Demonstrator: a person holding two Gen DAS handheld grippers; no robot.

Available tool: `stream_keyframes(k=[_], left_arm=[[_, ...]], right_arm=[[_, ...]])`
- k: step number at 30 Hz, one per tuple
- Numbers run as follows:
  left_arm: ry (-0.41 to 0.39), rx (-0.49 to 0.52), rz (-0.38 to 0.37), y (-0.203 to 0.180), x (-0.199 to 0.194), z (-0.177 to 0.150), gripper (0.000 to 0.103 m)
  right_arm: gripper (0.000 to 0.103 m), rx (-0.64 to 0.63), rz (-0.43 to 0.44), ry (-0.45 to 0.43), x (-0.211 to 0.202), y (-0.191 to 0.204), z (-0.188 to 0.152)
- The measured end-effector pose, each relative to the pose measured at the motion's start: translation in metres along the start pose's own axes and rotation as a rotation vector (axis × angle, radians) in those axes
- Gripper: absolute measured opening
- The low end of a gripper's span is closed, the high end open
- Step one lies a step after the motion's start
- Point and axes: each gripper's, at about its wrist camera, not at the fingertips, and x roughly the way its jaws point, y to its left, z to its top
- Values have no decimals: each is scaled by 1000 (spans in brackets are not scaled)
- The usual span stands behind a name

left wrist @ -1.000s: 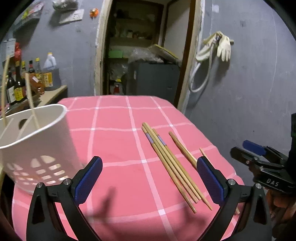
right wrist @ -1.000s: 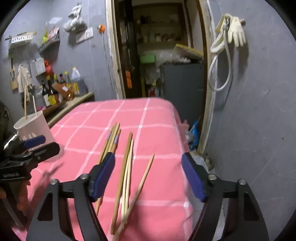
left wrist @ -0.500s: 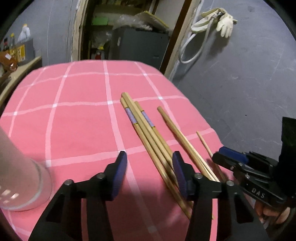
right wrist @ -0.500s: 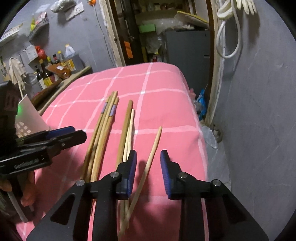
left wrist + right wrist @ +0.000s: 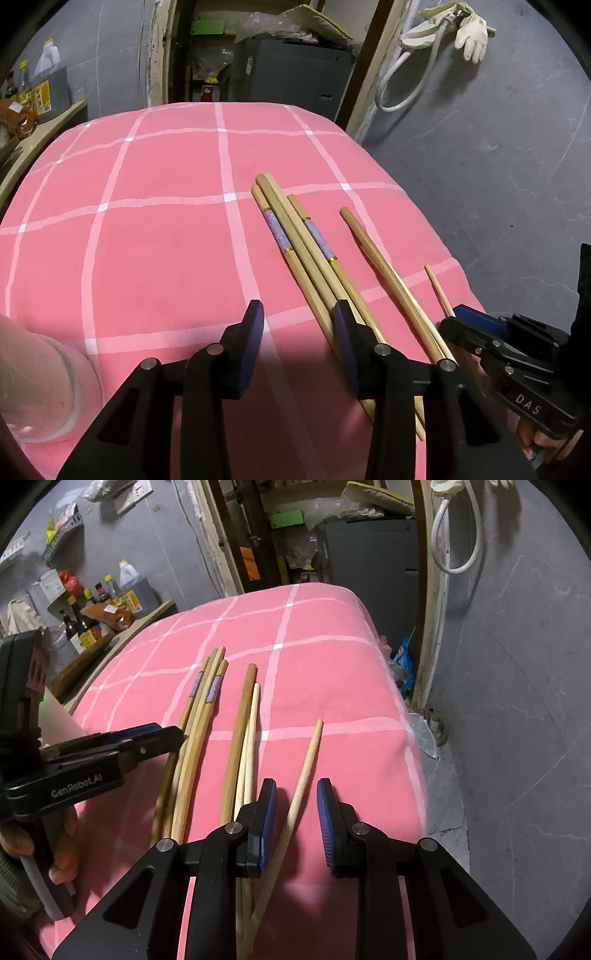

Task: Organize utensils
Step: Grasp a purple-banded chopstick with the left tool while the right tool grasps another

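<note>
We found the right gripper (image 5: 293, 812) narrowed around the lone pale chopstick (image 5: 304, 771) on the pink-clothed bench (image 5: 332, 686), pads not yet touching. The left gripper (image 5: 297, 326), just closing, stood narrow and empty beside the banded chopsticks (image 5: 295, 240). We advise centring before closing.

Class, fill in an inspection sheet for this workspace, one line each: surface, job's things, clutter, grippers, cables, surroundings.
Surface: pink checked cloth, smooth.
Job's things: chopsticks lying loose on the cloth; white holder at the left edge.
Clutter: nothing seen on the cloth.
Grippers: left gripper open, jaws just narrowed, nothing between them; right gripper open, astride a single pale chopstick, pads not touching.
Cables: white hose hanging on the wall.
Surroundings: bottles on a side shelf, open doorway, glove.
</note>
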Motion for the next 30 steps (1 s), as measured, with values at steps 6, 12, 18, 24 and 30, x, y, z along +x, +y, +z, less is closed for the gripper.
stream_keyframes(k=[6,12,18,24,30], left_arm=[[10,11,7,0,0,2,34],[46,-8,37,-3,5,11,34],[81,-58,61,3,13,26,33],[75,-81,64,6,17,29,18],[84,-120,31,14,20,35,8]], right_arm=[[21,8,9,-1,2,-2,1],[20,15,12,26,6,-3,4],[20,43,-3,63,13,0,14],[13,101,2,47,17,-6,17],[5,177,44,53,18,-19,20]])
